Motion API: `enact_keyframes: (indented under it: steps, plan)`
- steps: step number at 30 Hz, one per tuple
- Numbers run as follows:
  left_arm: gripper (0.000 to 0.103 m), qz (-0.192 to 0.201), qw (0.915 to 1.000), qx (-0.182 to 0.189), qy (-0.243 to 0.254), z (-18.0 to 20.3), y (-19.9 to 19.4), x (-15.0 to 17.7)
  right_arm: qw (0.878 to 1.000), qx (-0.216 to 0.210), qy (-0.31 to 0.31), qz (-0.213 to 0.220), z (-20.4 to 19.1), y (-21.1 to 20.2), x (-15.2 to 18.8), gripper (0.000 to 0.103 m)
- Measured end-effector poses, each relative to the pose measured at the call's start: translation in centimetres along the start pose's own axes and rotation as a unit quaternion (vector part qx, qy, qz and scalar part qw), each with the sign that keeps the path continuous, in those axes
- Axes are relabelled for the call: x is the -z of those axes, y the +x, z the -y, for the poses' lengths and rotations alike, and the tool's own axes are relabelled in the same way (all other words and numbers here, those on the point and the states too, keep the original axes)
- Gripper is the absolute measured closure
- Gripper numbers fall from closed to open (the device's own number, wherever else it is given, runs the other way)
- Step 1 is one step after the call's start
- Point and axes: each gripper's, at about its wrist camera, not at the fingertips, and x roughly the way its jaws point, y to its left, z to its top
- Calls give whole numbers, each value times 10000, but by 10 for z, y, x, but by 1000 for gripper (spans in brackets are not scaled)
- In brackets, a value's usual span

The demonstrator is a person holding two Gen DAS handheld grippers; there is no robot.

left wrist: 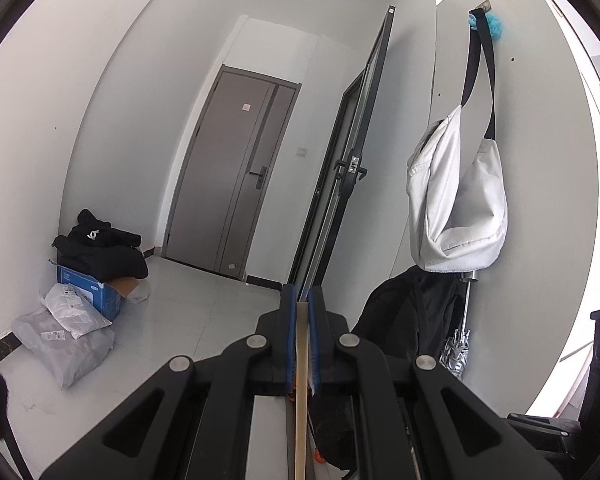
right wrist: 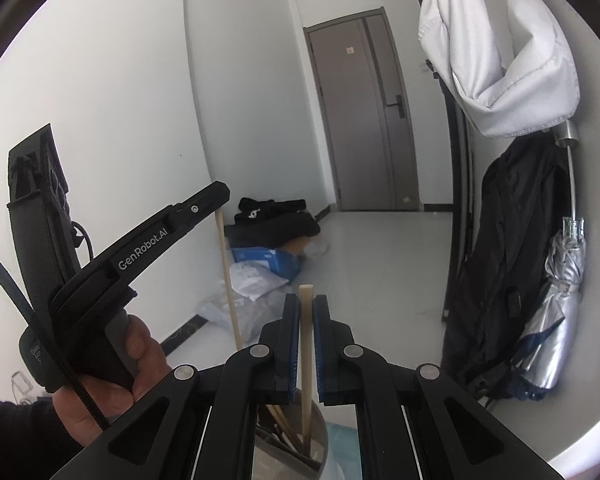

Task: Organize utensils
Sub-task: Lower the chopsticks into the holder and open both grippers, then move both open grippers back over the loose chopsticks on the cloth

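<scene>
Chopstick [right wrist: 306, 344] pinched in my R claw [right wrist: 307, 312], pads tight on it; long axis runs up-down, top end poking just above the tips, lower end dipping into the cup [right wrist: 324, 436] directly below. L claw [left wrist: 302, 300] also clamped, on a 2nd stick [left wrist: 301, 380], likewise upright. In the R view that stick hangs from the L claw, off to the left, w/ my L hand [right wrist: 112, 376] on the grip. R is nearer the cup; I'd guess a straight drop finishes it.

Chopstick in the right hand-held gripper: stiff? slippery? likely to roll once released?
The chopstick looks stiff: it runs straight through the right hand-held gripper. Probably light, being thin. Its smooth, pale surface may slip between the pads.
</scene>
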Motion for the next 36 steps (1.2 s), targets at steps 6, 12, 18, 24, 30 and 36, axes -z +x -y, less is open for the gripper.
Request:
enact_keyframes:
  steps: [6, 12, 18, 24, 30, 36]
  plan:
    - [100, -209, 9996, 171, 122, 4, -5, 4, 10000, -60, -30, 12, -3, -1, -3, 97]
    - [100, -607, 9978, 221, 178, 3, -15, 6, 9999, -133, -77, -59, -5, -1, -5, 97]
    - [66, -1477, 9868, 652, 152, 0, -13, 2, 9997, -148, -80, -195, -9, -3, 2, 94]
    - [31, -1666, 9852, 287, -288, -12, -39, -13, 9996, 9, 85, -287, -10, -23, 16, 81]
    - [20, -1873, 9807, -428, -367, -9, -72, -22, 9990, 138, 402, -146, -10, -69, 21, 67]
    - [14, -1912, 9779, -836, -162, 16, -109, -22, 9991, 134, 400, 41, -28, -115, 28, 47]
